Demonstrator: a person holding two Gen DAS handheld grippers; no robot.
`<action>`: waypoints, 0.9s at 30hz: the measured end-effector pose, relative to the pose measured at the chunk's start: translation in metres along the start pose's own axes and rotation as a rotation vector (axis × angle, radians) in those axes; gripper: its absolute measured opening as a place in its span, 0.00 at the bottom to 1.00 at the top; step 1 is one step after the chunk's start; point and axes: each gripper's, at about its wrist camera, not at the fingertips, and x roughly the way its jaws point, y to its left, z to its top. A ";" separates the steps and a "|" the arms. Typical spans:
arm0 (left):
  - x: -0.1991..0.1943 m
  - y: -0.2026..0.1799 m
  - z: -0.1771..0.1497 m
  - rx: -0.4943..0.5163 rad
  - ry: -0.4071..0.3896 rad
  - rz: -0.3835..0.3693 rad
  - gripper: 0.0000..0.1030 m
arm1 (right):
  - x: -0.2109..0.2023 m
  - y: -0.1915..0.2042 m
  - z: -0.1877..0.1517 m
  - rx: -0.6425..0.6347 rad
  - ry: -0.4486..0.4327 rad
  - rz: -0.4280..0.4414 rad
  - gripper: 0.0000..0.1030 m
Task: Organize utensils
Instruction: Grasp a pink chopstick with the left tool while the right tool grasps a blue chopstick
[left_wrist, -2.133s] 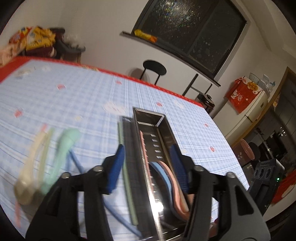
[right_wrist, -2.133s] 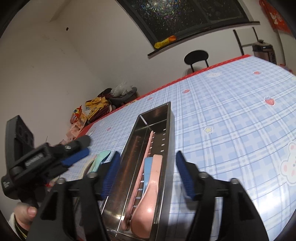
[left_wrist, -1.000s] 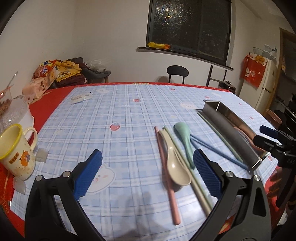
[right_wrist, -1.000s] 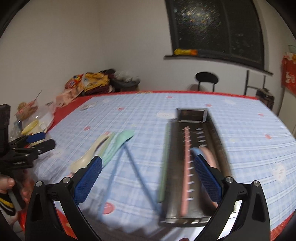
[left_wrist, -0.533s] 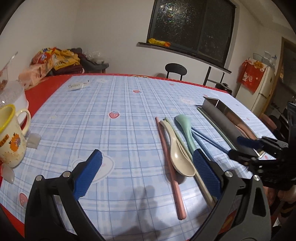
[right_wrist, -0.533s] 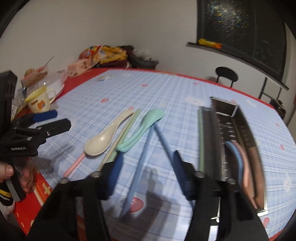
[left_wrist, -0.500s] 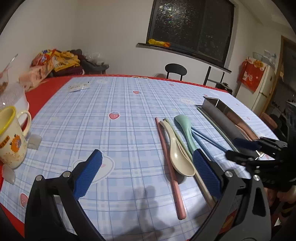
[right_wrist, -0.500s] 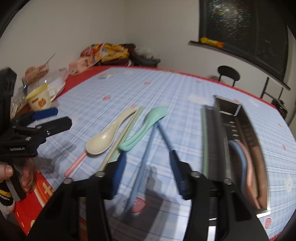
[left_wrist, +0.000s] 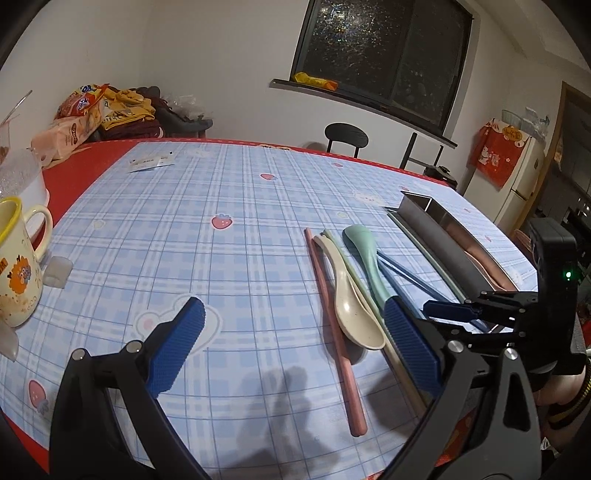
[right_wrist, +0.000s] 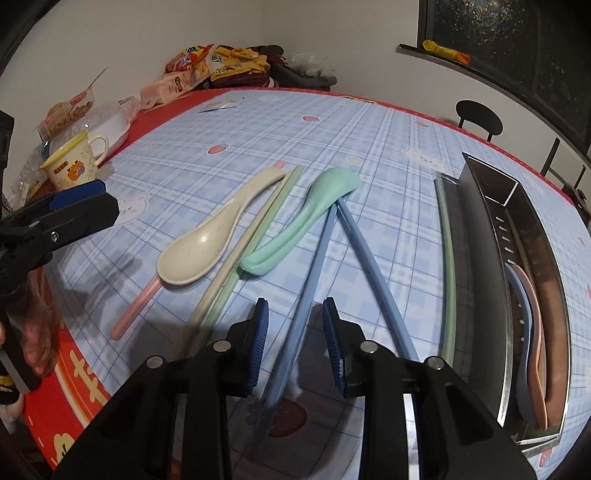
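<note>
Loose utensils lie on the blue plaid tablecloth: a cream spoon (right_wrist: 207, 247), a mint spoon (right_wrist: 310, 218), a pink chopstick (left_wrist: 334, 332), pale green chopsticks (right_wrist: 240, 258) and two blue chopsticks (right_wrist: 354, 236). A steel utensil tray (right_wrist: 517, 258) at the right holds blue and pink spoons (right_wrist: 532, 332). My right gripper (right_wrist: 293, 332) is low over the table, its jaws partly closed on either side of one blue chopstick (right_wrist: 303, 317), not touching it. My left gripper (left_wrist: 291, 332) is wide open and empty above the table's near edge, left of the utensils.
A yellow-rimmed mug (left_wrist: 14, 258) and a white bowl (left_wrist: 26, 184) stand at the table's left edge. Snack bags (left_wrist: 81, 114) are piled at the far left. A light green chopstick (right_wrist: 448, 273) lies along the tray's left wall. A black chair (left_wrist: 345, 136) stands beyond the table.
My right gripper has come down toward the blue chopsticks and its jaws have narrowed around one of them. My left gripper has barely moved and stays wide open.
</note>
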 end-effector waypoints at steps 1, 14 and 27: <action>0.000 0.000 0.000 -0.003 0.000 0.001 0.93 | 0.000 0.000 0.000 -0.001 0.001 0.002 0.29; 0.011 -0.015 -0.003 0.080 0.072 0.010 0.48 | -0.002 -0.010 -0.004 0.057 -0.009 0.020 0.09; 0.040 -0.017 -0.005 0.097 0.233 -0.059 0.28 | -0.006 -0.017 -0.007 0.085 -0.014 0.070 0.09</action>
